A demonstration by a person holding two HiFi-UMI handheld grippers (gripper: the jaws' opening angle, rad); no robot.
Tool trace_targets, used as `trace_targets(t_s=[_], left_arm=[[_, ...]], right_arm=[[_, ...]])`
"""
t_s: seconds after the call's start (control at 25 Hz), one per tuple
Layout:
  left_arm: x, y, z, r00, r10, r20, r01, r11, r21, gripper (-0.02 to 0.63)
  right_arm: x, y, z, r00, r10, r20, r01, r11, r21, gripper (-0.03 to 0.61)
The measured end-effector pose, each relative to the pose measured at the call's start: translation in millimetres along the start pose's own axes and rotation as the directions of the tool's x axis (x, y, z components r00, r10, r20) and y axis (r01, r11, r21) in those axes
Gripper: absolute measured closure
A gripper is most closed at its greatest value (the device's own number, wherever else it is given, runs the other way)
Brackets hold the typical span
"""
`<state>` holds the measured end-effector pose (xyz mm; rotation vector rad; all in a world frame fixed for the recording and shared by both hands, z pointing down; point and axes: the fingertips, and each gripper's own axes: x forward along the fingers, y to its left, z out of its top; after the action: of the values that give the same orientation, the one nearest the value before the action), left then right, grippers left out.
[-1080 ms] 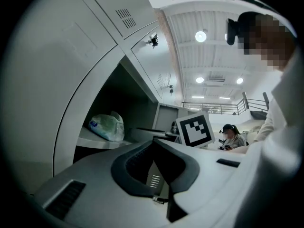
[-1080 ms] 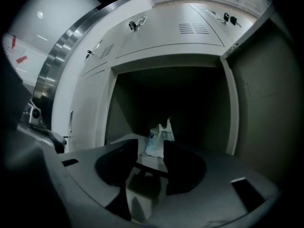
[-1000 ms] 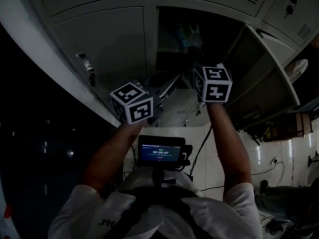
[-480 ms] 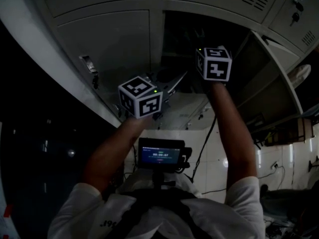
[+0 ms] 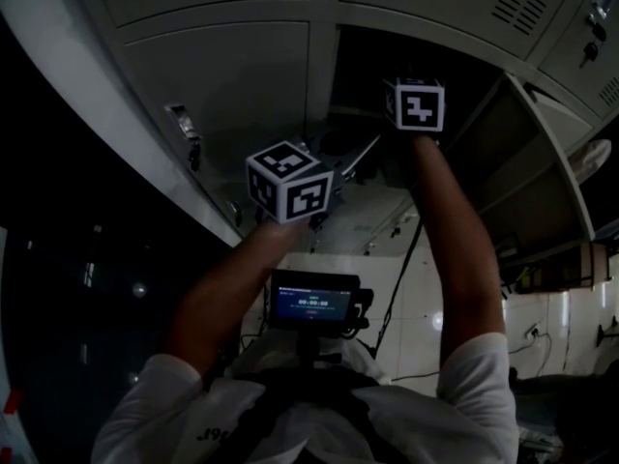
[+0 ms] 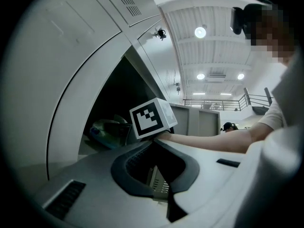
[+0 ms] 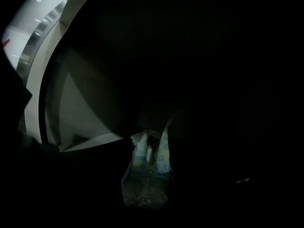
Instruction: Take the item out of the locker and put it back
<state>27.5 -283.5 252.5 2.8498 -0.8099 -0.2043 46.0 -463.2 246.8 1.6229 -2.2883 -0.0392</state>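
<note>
The small monitor (image 5: 311, 303) at your chest shows a row of white digits split by colons, too small to read surely. Your shirt (image 5: 208, 433) bears dark print, cut off and unreadable. The left cube (image 5: 290, 184) and right cube (image 5: 418, 105) carry black-and-white square markers, no letters.

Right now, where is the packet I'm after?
The bluish-green packet lies inside the dark open locker, low at centre in the right gripper view, just right of the lit side wall; the left gripper view shows it at the left.
</note>
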Motion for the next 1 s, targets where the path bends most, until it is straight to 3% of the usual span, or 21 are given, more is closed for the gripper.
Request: trace_targets(t_s=[0.04, 0.08, 0.12, 0.28, 1.0], left_arm=[[-0.7, 0.5, -1.1, 1.0, 0.002, -0.003, -0.002, 1.0, -0.002, 0.62], [-1.5, 0.9, -2.1, 1.0, 0.004, -0.006, -0.004, 1.0, -0.006, 0.621], [-2.4, 1.7, -3.0, 1.0, 0.007, -0.007, -0.007, 1.0, -0.01, 0.62], [-4.9, 3.3, -5.7, 1.0, 0.013, -0.005, -0.013, 1.0, -0.024, 0.621], [-20.4, -28.6, -1.5, 0.999, -0.033, 0.04, 0.033, 0.999, -0.018, 0.62]], right_arm=[[0.6, 0.0, -2.2, 1.0, -0.009, -0.005, 0.009, 1.0, -0.019, 0.341], [0.2, -0.3, -3.2, 1.0, -0.02, -0.005, 0.02, 0.999, -0.042, 0.378], [-0.7, 0.1, -3.3, 1.0, -0.025, 0.0, 0.025, 0.998, -0.064, 0.458], [-6.4, 1.0, -1.5, 0.999, -0.033, 0.017, 0.035, 0.992, -0.119, 0.562], [-72.6, 4.3, 12.3, 0.992, -0.012, 0.128, 0.027, 0.993, -0.119, 0.578]])
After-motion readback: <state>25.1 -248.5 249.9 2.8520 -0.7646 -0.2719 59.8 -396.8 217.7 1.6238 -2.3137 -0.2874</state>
